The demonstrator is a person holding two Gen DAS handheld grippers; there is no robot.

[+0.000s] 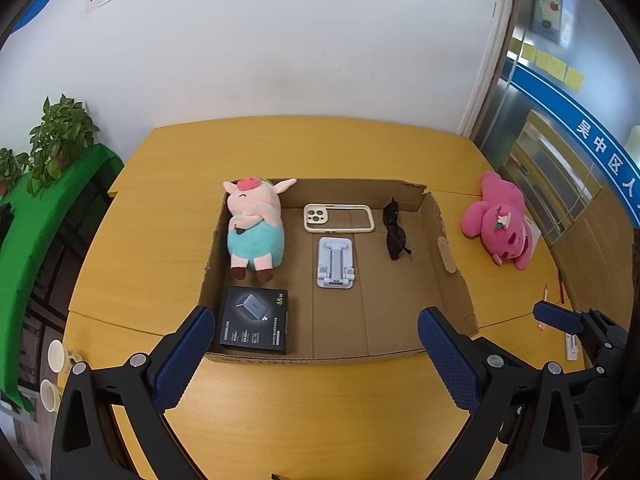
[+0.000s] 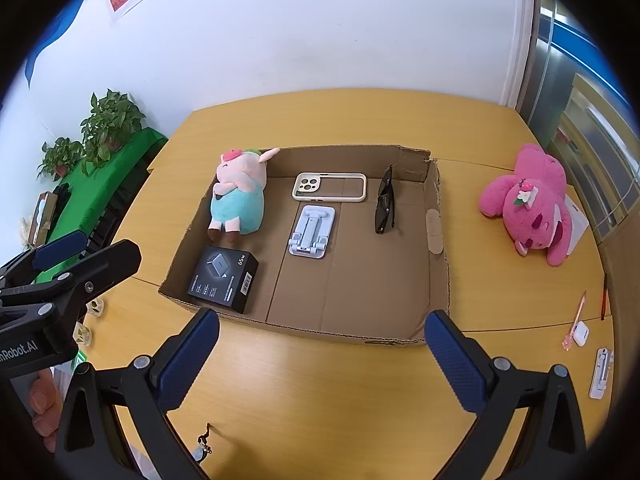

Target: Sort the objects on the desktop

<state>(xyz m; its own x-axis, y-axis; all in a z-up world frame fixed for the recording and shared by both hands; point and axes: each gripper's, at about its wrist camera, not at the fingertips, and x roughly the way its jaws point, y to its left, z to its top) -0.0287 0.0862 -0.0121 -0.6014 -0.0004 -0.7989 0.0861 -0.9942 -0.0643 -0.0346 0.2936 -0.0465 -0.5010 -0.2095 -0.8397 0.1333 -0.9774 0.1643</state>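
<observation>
Well, both grippers, left gripper [image 1: 312, 344] and right gripper [image 2: 322, 344], hang spread and empty. Five items sit inside the cardboard box [image 2: 438, 264]; the pink bear [image 2: 532, 208] (at two o'clock) and small bits [image 2: 580, 334] remain outside.

Room in the box on its right side

The cardboard box [image 2: 438, 240] has low walls, so my tools can go in from above. Its left side is full: the pig toy [image 2: 238, 196] and black charger box [image 2: 223, 280]. The phone case [image 2: 329, 187], phone stand [image 2: 311, 237] and sunglasses [image 2: 385, 205] fill the back. The front right floor is bare. The bare worktop [image 2: 320, 384] lies open before both tools.
</observation>
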